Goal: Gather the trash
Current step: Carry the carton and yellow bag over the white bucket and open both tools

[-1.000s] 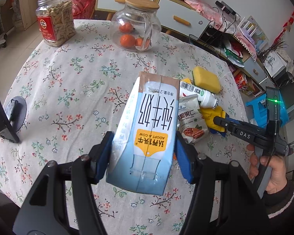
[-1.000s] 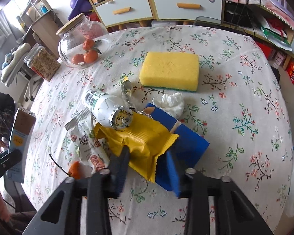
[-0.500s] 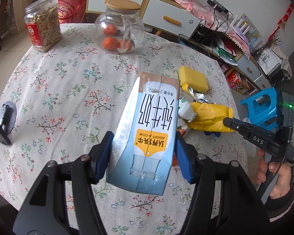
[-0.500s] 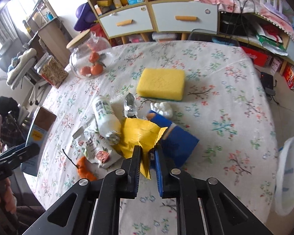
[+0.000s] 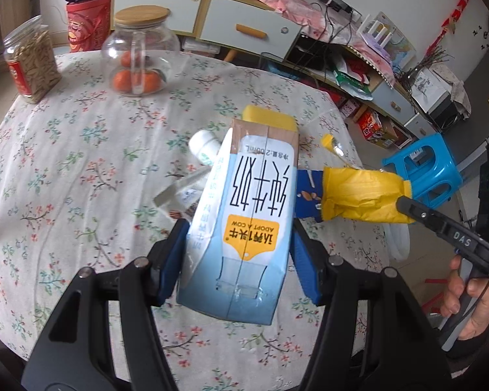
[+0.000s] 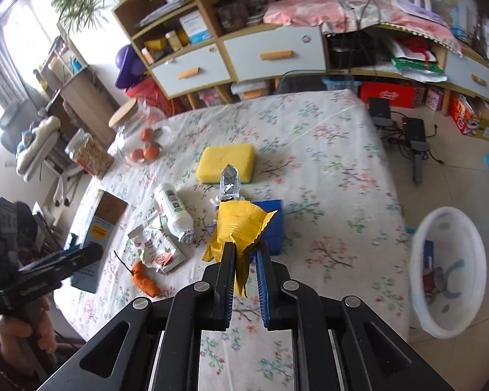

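The right gripper (image 6: 244,262) has its fingers (image 6: 227,270) clenched on the lower edge of a yellow wrapper (image 6: 238,228), pinching thin film so the crumpled bag hangs forward from the tips, clear of the desk (image 6: 326,169). A scrap of foil (image 6: 229,181) stands up beyond the wrapper's far end; I cannot tell whether it is stuck to it. A blue packet (image 6: 272,224) shows just behind the wrapper, and whether it rides along is unclear.

The left gripper (image 5: 236,254) grasps a milk carton (image 5: 251,215) across its flat sides near the folded end, fingers (image 5: 171,260) pressing both faces, which keeps the tall box from twisting as it is carried.

Left on the desk, near the wrapper, lie a white bottle (image 6: 176,211), a snack pouch (image 6: 155,247) and an orange peel (image 6: 143,278), with a yellow sponge (image 6: 226,161) beyond. The white bin (image 6: 446,273) sits on the floor off the desk's right edge, probably where both loads go.
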Available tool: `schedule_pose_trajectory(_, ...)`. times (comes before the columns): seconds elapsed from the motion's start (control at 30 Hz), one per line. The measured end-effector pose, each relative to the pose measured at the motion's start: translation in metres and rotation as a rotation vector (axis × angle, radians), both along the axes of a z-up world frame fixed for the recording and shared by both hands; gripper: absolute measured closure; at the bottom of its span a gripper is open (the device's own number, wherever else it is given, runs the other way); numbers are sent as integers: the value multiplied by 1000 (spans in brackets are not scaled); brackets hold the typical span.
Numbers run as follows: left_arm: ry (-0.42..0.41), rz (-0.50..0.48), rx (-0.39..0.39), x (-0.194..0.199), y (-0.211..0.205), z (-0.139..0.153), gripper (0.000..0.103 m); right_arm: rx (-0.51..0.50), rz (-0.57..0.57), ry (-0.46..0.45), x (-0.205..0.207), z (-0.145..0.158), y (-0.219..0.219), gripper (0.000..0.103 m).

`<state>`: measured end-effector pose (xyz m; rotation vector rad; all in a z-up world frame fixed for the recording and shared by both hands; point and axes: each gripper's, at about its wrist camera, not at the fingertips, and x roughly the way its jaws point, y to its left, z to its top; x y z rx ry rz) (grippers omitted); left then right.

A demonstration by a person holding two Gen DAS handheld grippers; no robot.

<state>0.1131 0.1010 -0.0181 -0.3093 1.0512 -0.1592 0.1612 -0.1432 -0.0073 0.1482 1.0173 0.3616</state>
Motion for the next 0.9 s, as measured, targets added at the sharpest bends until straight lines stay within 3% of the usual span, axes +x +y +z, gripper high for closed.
schedule_pose_trajectory(0.5, 16, -147, -16, 14, -87, -6, 41, -30, -273, 2, -28, 12, -138, 90)
schedule_pose_trajectory(0.9, 25, -261, -22, 26, -156, -14, 41, -71, -480, 64, -40, -5, -232, 87)
